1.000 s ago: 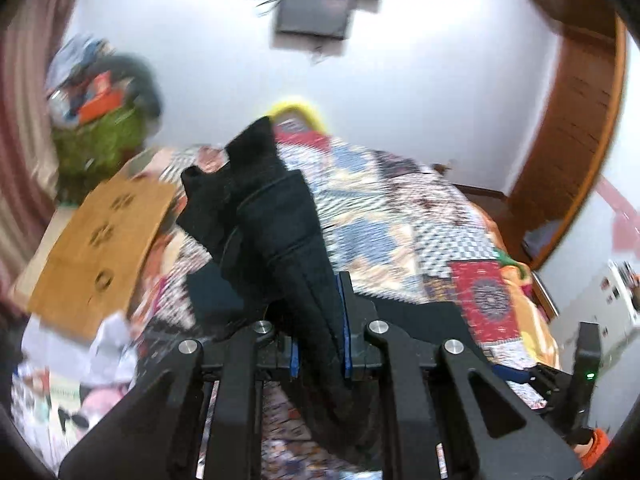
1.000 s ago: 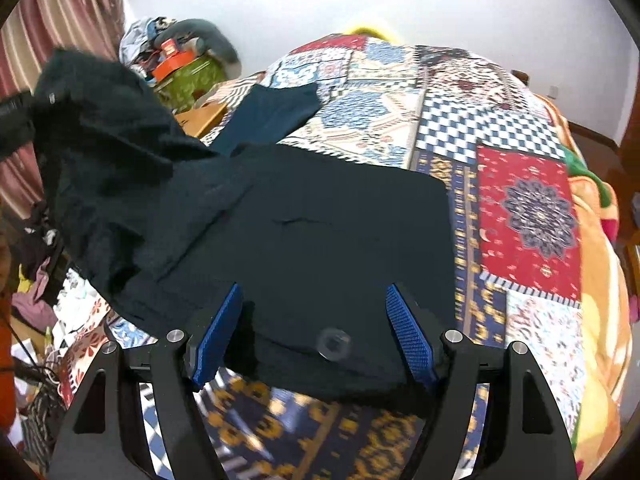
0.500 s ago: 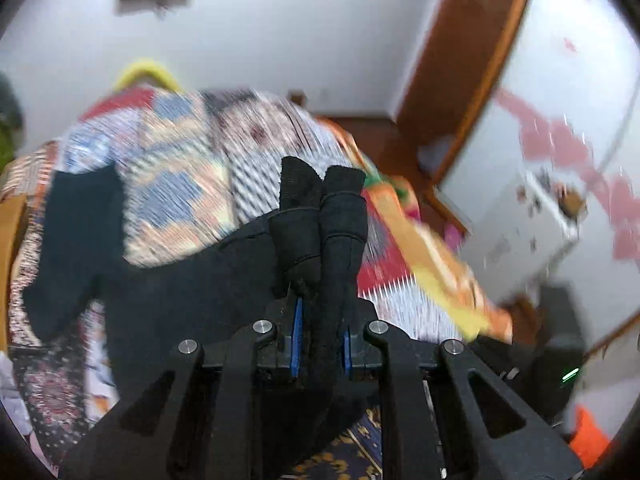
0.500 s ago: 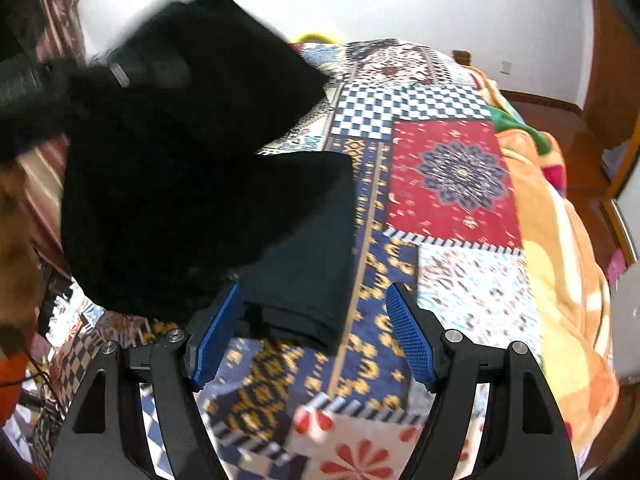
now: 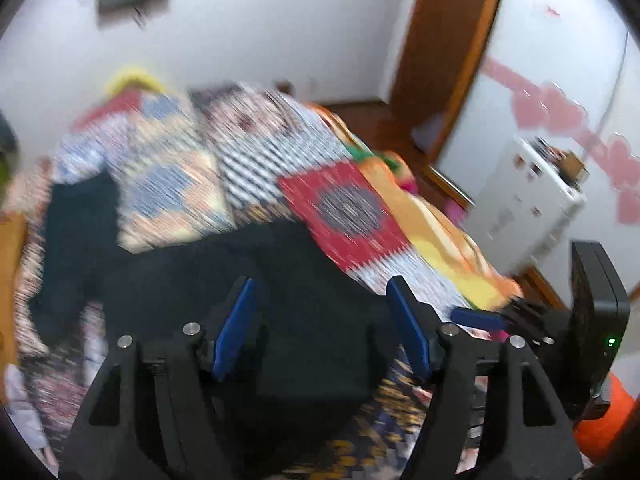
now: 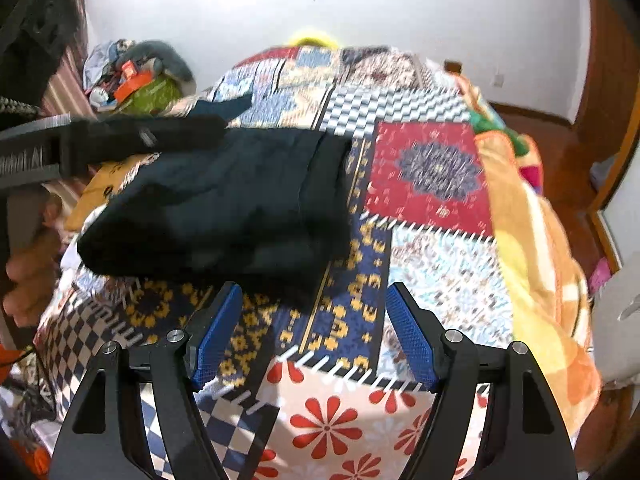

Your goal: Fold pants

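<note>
Pants (image 6: pixel 224 204) now lie folded on the bed quilt (image 6: pixel 440 264), left-centre of right wrist frame; left claw (image 5: pixel 320 320) has just opened wide and dropped the leg it carried over, right claw (image 6: pixel 312 332) wide, empty; fold looks laid

Your left gripper (image 5: pixel 320 320), clamped on a bunched fold of the black pants (image 6: pixel 224 200) a second ago, has just opened its jaws; the cloth now lies beneath them, no longer pinched between the blue pads (image 5: pixel 234 326). The leg that hung raised above the bed's left side has come down onto the patchwork quilt (image 6: pixel 436 248), doubled over the rest of the garment. Your right gripper (image 6: pixel 314 336) has backed toward the bed's near edge, clear of the fabric.
</note>
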Available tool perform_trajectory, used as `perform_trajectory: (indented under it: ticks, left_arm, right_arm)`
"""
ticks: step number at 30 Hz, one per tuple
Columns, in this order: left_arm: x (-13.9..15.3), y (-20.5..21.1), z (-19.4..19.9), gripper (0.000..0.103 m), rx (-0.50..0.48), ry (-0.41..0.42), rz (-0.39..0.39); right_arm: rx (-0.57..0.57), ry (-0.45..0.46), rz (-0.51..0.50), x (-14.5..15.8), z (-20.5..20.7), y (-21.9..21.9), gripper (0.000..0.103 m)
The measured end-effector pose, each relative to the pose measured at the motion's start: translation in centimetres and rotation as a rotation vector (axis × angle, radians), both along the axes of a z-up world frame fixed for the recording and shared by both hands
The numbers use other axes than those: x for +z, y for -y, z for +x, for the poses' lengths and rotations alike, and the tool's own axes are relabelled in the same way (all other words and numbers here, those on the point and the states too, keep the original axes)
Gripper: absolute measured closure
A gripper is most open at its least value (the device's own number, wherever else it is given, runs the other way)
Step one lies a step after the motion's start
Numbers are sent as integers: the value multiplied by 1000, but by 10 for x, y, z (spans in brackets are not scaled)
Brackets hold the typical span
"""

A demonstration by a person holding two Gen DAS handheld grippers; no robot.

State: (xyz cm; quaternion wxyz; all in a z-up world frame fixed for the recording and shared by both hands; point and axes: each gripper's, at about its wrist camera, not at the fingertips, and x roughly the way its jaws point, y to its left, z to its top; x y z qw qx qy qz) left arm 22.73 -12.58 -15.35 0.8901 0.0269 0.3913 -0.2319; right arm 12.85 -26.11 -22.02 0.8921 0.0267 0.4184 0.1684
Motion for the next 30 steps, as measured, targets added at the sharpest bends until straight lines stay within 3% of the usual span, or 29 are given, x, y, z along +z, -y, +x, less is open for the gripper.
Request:
perform_trajectory:
  ticks: [5, 9, 13, 18, 20, 22, 30]
  left_arm:
    - [21, -57, 33, 27, 158, 82, 96]
    - [10, -97, 79, 27, 200, 39, 178]
    - [-21, -119, 121, 27, 218, -30, 267]
    - [-80, -123, 147, 26, 188, -175, 299]
    - [-106, -123, 151, 19, 184, -230, 334]
    - [-116, -127, 148, 5, 211, -204, 340]
    - [-109, -142, 100, 4, 242, -174, 357]
  right_arm:
    - [-42, 26, 66, 13, 11, 3, 32]
    - [-55, 41, 92, 17, 20, -2, 32]
    - [-44, 37, 102, 19, 25, -12, 32]
    - [-44, 8, 93, 10, 35, -24, 32]
    - [-47, -4, 90, 6, 38, -26, 32]
    - [-51, -12, 87, 4, 41, -26, 32]
    - [-65, -17, 80, 12, 42, -23, 32]
